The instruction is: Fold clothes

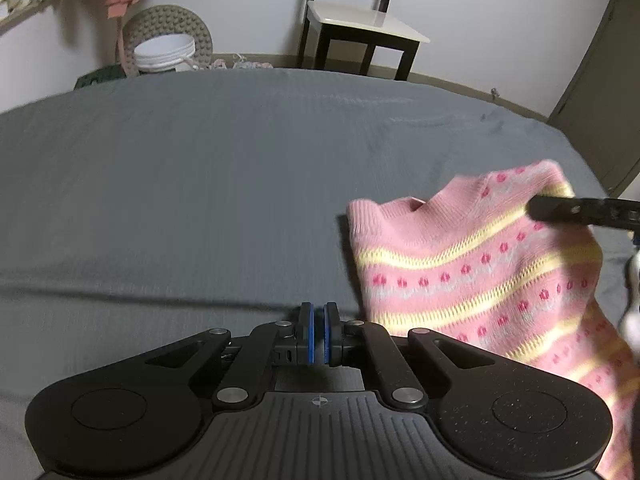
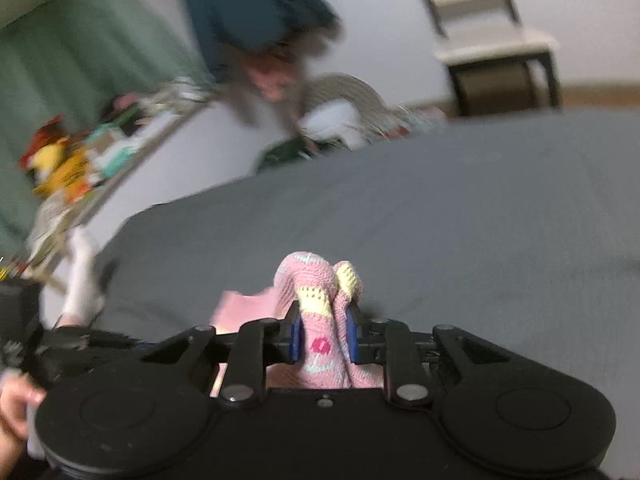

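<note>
A pink knitted sweater (image 1: 472,264) with pale yellow stripes and rows of small red dots hangs lifted above the grey bed sheet (image 1: 200,184), draped and slanting. One bunched fold of it (image 2: 320,320) sits pinched between the right gripper's (image 2: 323,334) blue pads.

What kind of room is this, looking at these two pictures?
Probably a bedroom in a home. A wide bed under a grey sheet fills the view, a chair stands by the far wall, and the right gripper holds a pink knit sweater.
</note>
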### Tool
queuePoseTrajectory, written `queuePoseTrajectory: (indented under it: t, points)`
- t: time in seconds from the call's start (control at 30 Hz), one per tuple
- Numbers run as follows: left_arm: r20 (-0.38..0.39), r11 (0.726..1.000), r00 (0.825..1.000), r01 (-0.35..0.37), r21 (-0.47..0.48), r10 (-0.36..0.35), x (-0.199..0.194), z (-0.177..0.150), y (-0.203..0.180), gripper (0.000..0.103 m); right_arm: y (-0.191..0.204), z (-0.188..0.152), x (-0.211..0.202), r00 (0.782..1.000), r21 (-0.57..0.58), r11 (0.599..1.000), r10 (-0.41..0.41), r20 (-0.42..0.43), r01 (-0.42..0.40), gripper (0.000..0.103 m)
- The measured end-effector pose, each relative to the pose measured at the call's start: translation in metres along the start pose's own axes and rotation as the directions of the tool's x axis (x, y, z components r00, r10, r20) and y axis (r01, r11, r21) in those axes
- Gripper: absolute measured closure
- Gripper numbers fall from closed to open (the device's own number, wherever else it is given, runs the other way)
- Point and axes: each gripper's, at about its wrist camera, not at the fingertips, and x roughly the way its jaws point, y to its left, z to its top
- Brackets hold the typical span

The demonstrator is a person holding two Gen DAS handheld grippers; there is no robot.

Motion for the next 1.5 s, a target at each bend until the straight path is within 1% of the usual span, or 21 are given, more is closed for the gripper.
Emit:
queuePoseTrajectory:
  t: [0.13, 0.17, 0.23, 0.33, 0.4, 0.5, 0.57, 0.63, 0.7, 0.73, 0.83, 0.9, 0.97, 1.03, 1.13, 1.17, 1.23, 1.27, 1.37, 1.43, 1.5]
  points:
    - [0.018, 0.998, 0.999, 0.045, -0.032, -0.044, -0.026, -0.024, 0.010, 0.101, 0.040, -0.014, -0.047, 0.995, -0.187, 0.981, 0.058, 0.078, -0.042, 0.083]
    - [0.022, 0.998, 0.998, 0.051, -0.029, -0.050, -0.032, -0.030, 0.011, 0.101, 0.055, -0.023, -0.060, 0.994, -0.268, 0.963, 0.064, 0.091, -0.037, 0.083]
    - [0.025, 0.998, 0.998, 0.052, -0.019, -0.052, -0.045, -0.044, 0.014, 0.101, 0.087, -0.041, -0.087, 0.990, -0.422, 0.906, 0.079, 0.116, -0.023, 0.083]
    - [0.035, 0.999, 0.998, 0.054, -0.006, -0.054, -0.067, -0.068, 0.016, 0.101, 0.123, -0.076, -0.120, 0.987, -0.554, 0.832, 0.098, 0.129, -0.010, 0.082]
    - [0.040, 0.998, 0.997, 0.067, -0.008, -0.067, -0.080, -0.083, 0.017, 0.101, 0.137, -0.110, -0.144, 0.985, -0.611, 0.792, 0.102, 0.140, 0.004, 0.082]
    - [0.045, 0.993, 0.993, 0.111, -0.032, -0.110, -0.096, -0.101, 0.014, 0.101, 0.152, -0.166, -0.159, 0.998, -0.704, 0.710, 0.050, 0.037, -0.009, 0.082]
    - [0.040, 0.987, 0.988, 0.152, -0.060, -0.149, -0.102, -0.111, 0.011, 0.101, 0.155, -0.188, -0.156, 0.998, -0.720, 0.694, -0.044, -0.036, 0.005, 0.082]
    - [0.044, 0.974, 0.978, 0.207, -0.090, -0.204, -0.105, -0.117, 0.006, 0.101, 0.155, -0.204, -0.150, 0.983, -0.727, 0.685, -0.157, -0.093, 0.041, 0.081]
    - [0.060, 0.958, 0.966, 0.258, -0.124, -0.252, -0.107, -0.123, 0.002, 0.101, 0.157, -0.203, -0.147, 0.974, -0.710, 0.700, -0.203, -0.096, 0.076, 0.081]
    - [0.063, 0.951, 0.964, 0.267, -0.154, -0.260, -0.108, -0.125, 0.001, 0.101, 0.157, -0.203, -0.146, 0.969, -0.701, 0.707, -0.226, -0.098, 0.094, 0.080]
    - [0.041, 0.951, 0.976, 0.217, -0.218, -0.213, -0.108, -0.137, 0.000, 0.101, 0.155, -0.201, -0.150, 0.966, -0.599, 0.790, -0.240, -0.101, 0.134, 0.080]
    - [0.033, 0.959, 0.983, 0.185, -0.216, -0.182, -0.107, -0.144, -0.003, 0.101, 0.151, -0.203, -0.154, 0.964, -0.552, 0.819, -0.247, -0.094, 0.156, 0.080]
    - [0.020, 0.953, 0.978, 0.208, -0.221, -0.209, -0.104, -0.148, -0.004, 0.101, 0.148, -0.205, -0.156, 0.965, -0.505, 0.847, -0.247, -0.092, 0.169, 0.080]
    - [0.008, 0.927, 0.960, 0.274, -0.256, -0.281, -0.098, -0.148, -0.002, 0.101, 0.145, -0.204, -0.157, 0.966, -0.474, 0.865, -0.240, -0.097, 0.168, 0.080]
    - [0.007, 0.865, 0.921, 0.368, -0.340, -0.389, -0.092, -0.150, -0.002, 0.101, 0.138, -0.201, -0.149, 0.965, -0.431, 0.886, -0.240, -0.107, 0.173, 0.080]
    - [0.025, 0.846, 0.913, 0.389, -0.365, -0.408, -0.090, -0.149, -0.002, 0.101, 0.135, -0.201, -0.150, 0.966, -0.417, 0.893, -0.233, -0.110, 0.168, 0.080]
    - [0.062, 0.821, 0.907, 0.404, -0.403, -0.416, -0.086, -0.145, -0.002, 0.101, 0.131, -0.202, -0.151, 0.968, -0.400, 0.902, -0.224, -0.114, 0.161, 0.080]
    - [0.070, 0.828, 0.915, 0.391, -0.401, -0.398, -0.085, -0.141, -0.004, 0.101, 0.130, -0.202, -0.150, 0.968, -0.397, 0.904, -0.222, -0.116, 0.160, 0.080]
    - [0.084, 0.874, 0.939, 0.340, -0.348, -0.333, -0.089, -0.133, -0.009, 0.101, 0.129, -0.206, -0.154, 0.969, -0.393, 0.907, -0.215, -0.124, 0.151, 0.080]
    - [0.099, 0.874, 0.940, 0.341, -0.347, -0.327, -0.089, -0.134, -0.008, 0.101, 0.127, -0.206, -0.153, 0.969, -0.386, 0.911, -0.210, -0.131, 0.145, 0.080]
    - [0.112, 0.856, 0.934, 0.355, -0.376, -0.338, -0.085, -0.140, -0.005, 0.101, 0.127, -0.206, -0.153, 0.969, -0.380, 0.914, -0.208, -0.134, 0.143, 0.079]
